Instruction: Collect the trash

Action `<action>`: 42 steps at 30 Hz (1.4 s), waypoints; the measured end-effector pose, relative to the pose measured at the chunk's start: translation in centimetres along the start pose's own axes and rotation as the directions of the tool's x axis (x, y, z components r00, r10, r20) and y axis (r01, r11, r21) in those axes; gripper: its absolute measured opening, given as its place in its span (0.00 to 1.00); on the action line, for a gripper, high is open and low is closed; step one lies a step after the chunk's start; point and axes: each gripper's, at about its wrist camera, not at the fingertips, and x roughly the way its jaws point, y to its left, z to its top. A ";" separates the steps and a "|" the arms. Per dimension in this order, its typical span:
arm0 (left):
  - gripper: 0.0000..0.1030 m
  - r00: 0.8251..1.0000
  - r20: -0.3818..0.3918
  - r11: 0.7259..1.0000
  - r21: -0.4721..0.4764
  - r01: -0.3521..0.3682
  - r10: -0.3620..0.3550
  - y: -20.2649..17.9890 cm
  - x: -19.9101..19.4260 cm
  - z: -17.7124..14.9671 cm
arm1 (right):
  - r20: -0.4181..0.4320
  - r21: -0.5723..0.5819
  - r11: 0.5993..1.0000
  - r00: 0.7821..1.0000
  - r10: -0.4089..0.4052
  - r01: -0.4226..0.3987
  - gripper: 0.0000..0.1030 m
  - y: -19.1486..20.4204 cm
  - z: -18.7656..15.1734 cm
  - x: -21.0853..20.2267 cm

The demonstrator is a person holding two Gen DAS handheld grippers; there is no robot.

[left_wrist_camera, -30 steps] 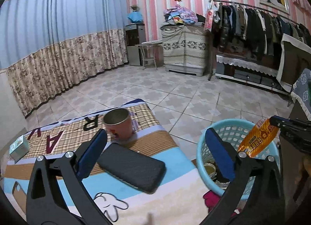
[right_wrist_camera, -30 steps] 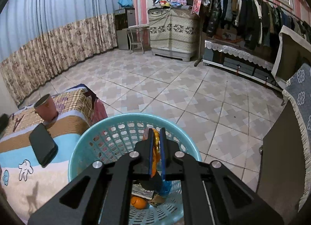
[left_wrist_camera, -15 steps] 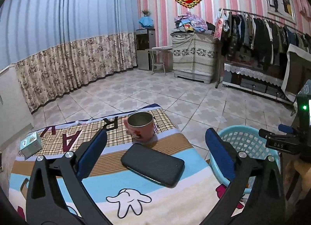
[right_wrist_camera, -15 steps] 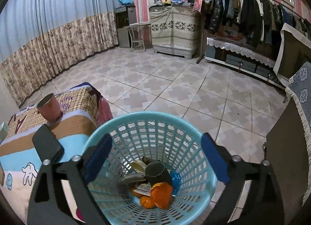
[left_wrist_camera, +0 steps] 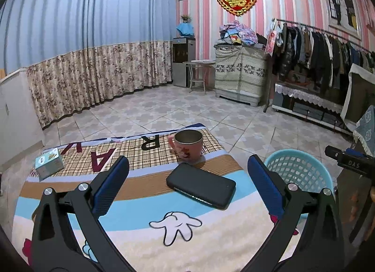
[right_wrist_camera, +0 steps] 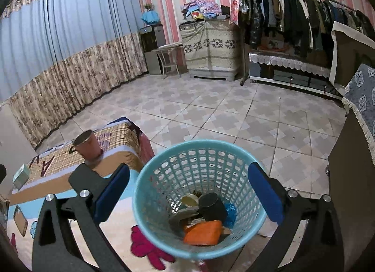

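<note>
A light blue mesh basket (right_wrist_camera: 199, 141) stands on the floor beside the blanket-covered table (left_wrist_camera: 145, 204). In it lie an orange snack wrapper (right_wrist_camera: 204, 232), a black cup (right_wrist_camera: 212, 206) and other scraps. My right gripper (right_wrist_camera: 188, 168) hovers above the basket, its jaws opening wide with nothing between them. My left gripper (left_wrist_camera: 187, 161) is open and empty over the table, pointing at a black phone-like slab (left_wrist_camera: 201, 186) and a pink mug (left_wrist_camera: 188, 145). In the left wrist view the basket (left_wrist_camera: 297, 161) sits at the right, with the right gripper's fingertip (left_wrist_camera: 346, 160) just past it.
A small teal box (left_wrist_camera: 49, 162) rests at the table's far left corner. Tiled floor stretches beyond toward curtains, a covered cabinet (left_wrist_camera: 239, 77) and a clothes rack (left_wrist_camera: 323, 49). A dark cabinet (right_wrist_camera: 351, 178) stands right of the basket.
The right gripper opened and the orange wrapper dropped into the basket. The left gripper drifted left over the table, away from the basket.
</note>
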 end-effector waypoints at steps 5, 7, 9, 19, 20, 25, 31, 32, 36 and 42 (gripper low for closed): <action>0.95 0.999 0.007 0.999 -0.012 -0.040 0.040 1.7 -2.2 -0.7 | 0.046 -0.007 1.000 0.999 0.012 -0.011 0.96 1.6 -1.0 -2.6; 0.95 0.998 0.010 0.998 -0.009 -0.063 0.063 2.2 -3.0 -1.0 | 0.050 -0.007 1.000 0.998 0.027 -0.026 0.96 2.5 -1.6 -3.6; 0.95 0.997 0.009 0.997 -0.012 -0.073 0.073 3.1 -3.9 -1.5 | 0.061 -0.022 0.999 0.997 0.043 -0.042 0.96 3.4 -2.2 -4.6; 0.95 0.994 0.009 0.994 -0.022 -0.111 0.111 5.9 -7.6 -4.0 | 0.099 -0.093 0.991 0.990 0.103 -0.094 0.96 8.2 -6.1 -9.1; 0.95 0.994 0.011 0.994 -0.029 -0.109 0.110 6.1 -8.0 -4.3 | 0.101 -0.101 0.990 0.989 0.105 -0.095 0.96 8.4 -6.3 -9.4; 0.95 0.995 0.035 0.996 -0.025 -0.091 0.091 6.8 -9.9 -5.5 | 0.128 -0.122 0.988 0.986 0.111 -0.096 0.96 10.4 -7.8 -11.6; 0.95 0.994 0.037 0.994 -0.030 -0.101 0.102 6.9 -11.0 -7.0 | 0.124 -0.145 0.985 0.986 0.108 -0.090 0.96 11.7 -10.5 -12.8; 0.95 0.994 0.033 0.995 -0.029 -0.098 0.099 6.8 -11.1 -7.3 | 0.128 -0.147 0.985 0.986 0.107 -0.088 0.96 11.7 -10.9 -13.1; 0.95 0.994 0.026 0.994 -0.027 -0.108 0.109 7.0 -11.3 -8.2 | 0.142 -0.182 0.981 0.985 0.094 -0.068 0.96 11.8 -11.5 -14.1; 0.95 0.994 0.026 0.995 -0.024 -0.102 0.102 6.4 -11.4 -9.1 | 0.159 -0.187 0.981 0.984 0.086 -0.055 0.96 11.3 -12.0 -14.3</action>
